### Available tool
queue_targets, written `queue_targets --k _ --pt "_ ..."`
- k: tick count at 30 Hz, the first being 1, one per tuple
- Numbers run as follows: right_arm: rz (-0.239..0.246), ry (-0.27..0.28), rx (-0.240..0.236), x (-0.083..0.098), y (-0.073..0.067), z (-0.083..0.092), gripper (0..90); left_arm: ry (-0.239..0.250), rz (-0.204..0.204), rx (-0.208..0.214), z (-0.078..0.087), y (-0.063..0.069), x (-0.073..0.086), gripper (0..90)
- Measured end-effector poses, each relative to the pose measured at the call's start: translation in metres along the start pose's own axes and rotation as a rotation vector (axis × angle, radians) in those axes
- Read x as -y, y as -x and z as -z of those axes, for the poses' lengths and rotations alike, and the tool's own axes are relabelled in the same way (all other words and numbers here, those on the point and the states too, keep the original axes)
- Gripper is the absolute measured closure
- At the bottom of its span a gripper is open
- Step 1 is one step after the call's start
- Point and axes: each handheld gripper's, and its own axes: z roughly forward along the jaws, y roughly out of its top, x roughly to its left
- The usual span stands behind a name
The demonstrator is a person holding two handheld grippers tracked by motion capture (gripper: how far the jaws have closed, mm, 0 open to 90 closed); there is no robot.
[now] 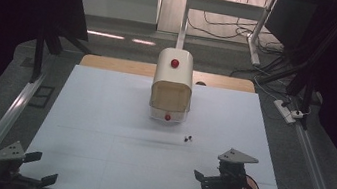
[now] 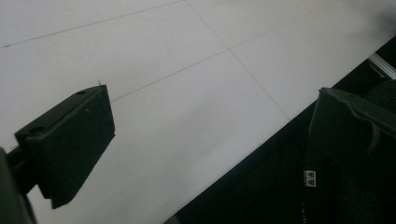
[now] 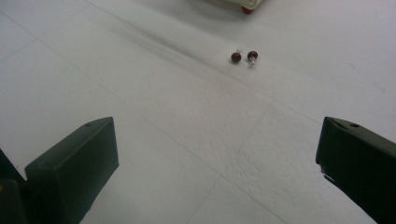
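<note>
Grippers: R (image 1: 205, 180) open nr two small beads (image 3: 244, 56); L (image 1: 41, 169) open.

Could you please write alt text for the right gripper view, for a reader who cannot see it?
Two small dark round beads lie side by side on a white table, ahead of the open right gripper, whose black jaws stand wide apart at the bottom corners. A cream container's edge shows at the top.

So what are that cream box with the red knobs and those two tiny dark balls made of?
The cream rounded box looks like smooth moulded plastic: soft sheen, rounded corners, with a translucent amber front panel. The two small dark round beads appear glossy, each with a pale stub, perhaps metal; too small to tell for sure.
</note>
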Motion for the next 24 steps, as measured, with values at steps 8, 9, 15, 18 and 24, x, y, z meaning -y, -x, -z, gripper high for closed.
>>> queue_targets --k 8,9,15,18,24 --pt "-0.032 -0.004 0.030 0.014 0.003 0.011 0.0 0.002 0.007 0.003 0.000 -0.001 0.000 0.6" --pt "-0.035 -0.005 0.033 0.016 0.004 0.012 0.0 0.002 0.008 0.003 0.000 -0.001 0.000 0.5" --pt "-0.069 -0.002 0.061 0.025 0.006 0.021 0.0 0.003 0.011 0.004 0.000 -0.001 0.000 0.6" --pt "-0.084 -0.004 0.067 0.029 0.007 0.025 0.0 0.004 0.011 0.005 0.000 -0.001 0.000 0.6" --pt "-0.096 -0.019 0.075 0.037 0.007 0.030 0.0 0.004 0.011 0.006 0.000 -0.001 0.000 0.6"
